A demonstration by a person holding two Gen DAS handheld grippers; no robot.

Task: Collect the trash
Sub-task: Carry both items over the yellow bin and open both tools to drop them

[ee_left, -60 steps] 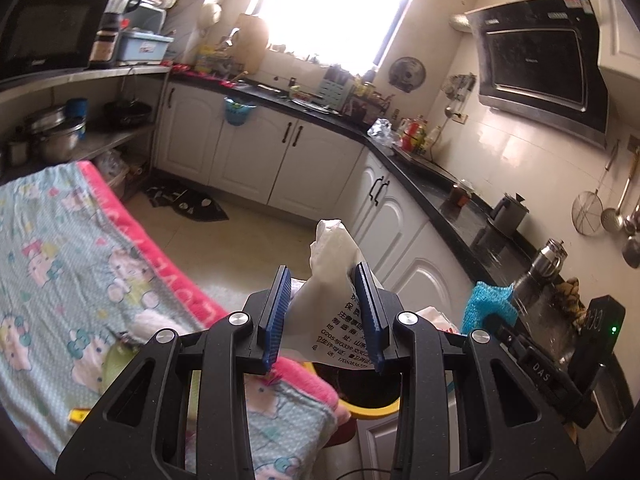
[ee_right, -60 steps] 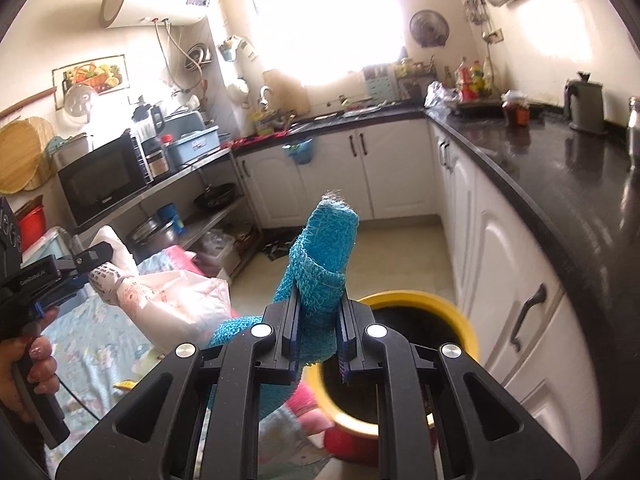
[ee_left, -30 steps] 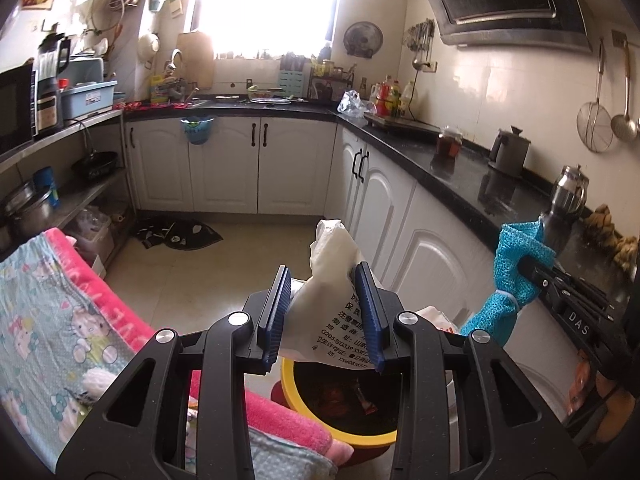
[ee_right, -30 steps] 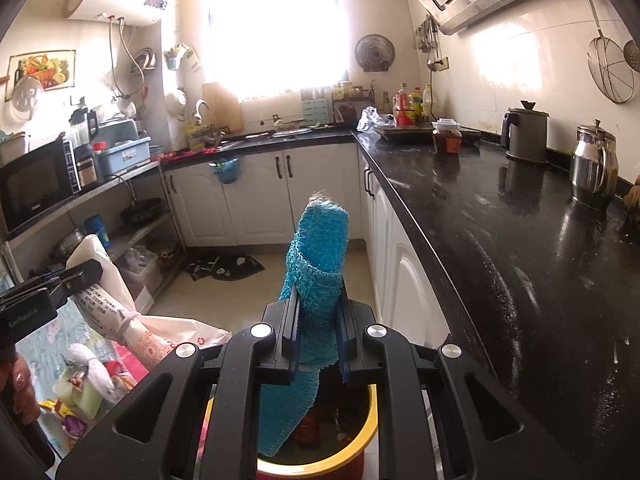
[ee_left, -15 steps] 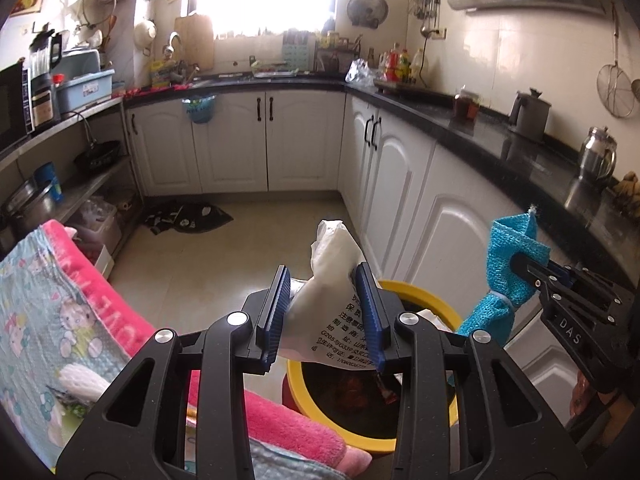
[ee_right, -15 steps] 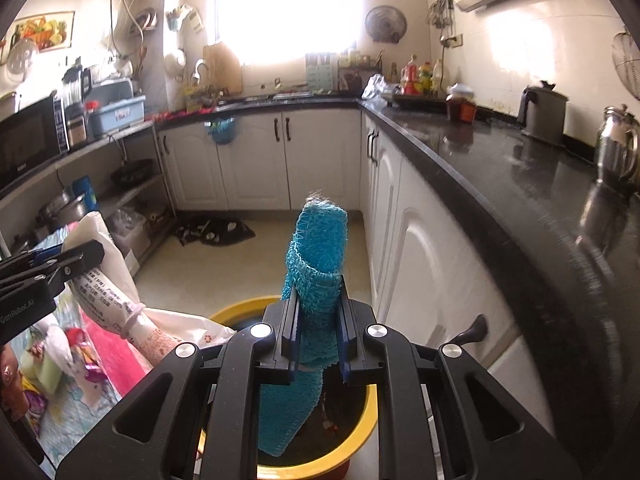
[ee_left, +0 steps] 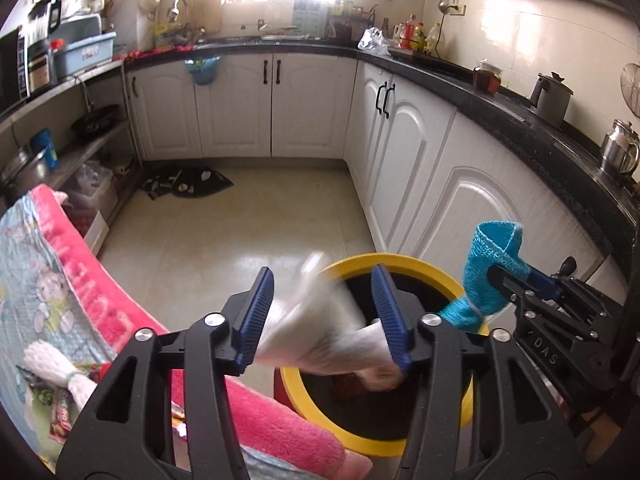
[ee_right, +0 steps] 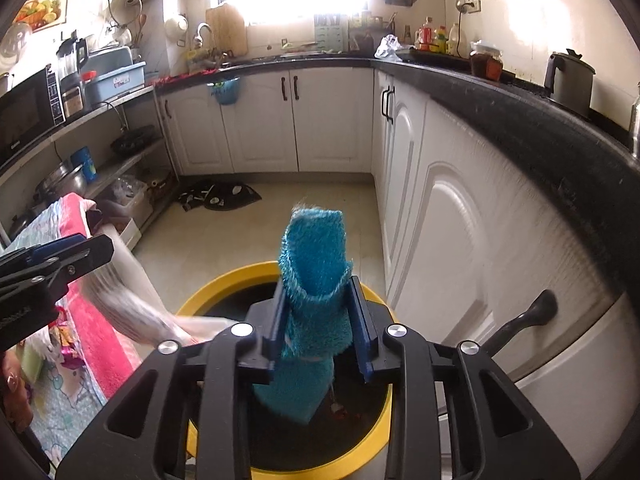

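Observation:
A yellow-rimmed trash bin [ee_left: 400,260] stands on the floor below both grippers. My left gripper [ee_left: 322,276] hangs over its left rim with its jaws opening. A white printed plastic bag [ee_left: 320,332] lies blurred between them, tipped sideways and slipping down toward the bin. My right gripper [ee_right: 318,292] hovers over the bin [ee_right: 224,280], its jaws also opening. A blue knitted cloth [ee_right: 314,256] still stands between the pads, loose, its lower end hanging into the bin. In the left wrist view the cloth [ee_left: 488,252] shows at the right. In the right wrist view the bag [ee_right: 132,300] streaks at the left.
A table under a pink-edged cartoon blanket [ee_left: 100,292] stands left of the bin, with wrappers [ee_left: 60,368] on it. White cabinets [ee_left: 460,200] under a black counter [ee_right: 540,140] run along the right. A drawer handle [ee_right: 528,316] sticks out close to my right gripper. A dark mat [ee_left: 188,182] lies on the floor.
Both grippers sank closer to the bin and their jaws spread apart. The white bag tipped over and blurs as it slides down. The blue cloth sits looser and lower.

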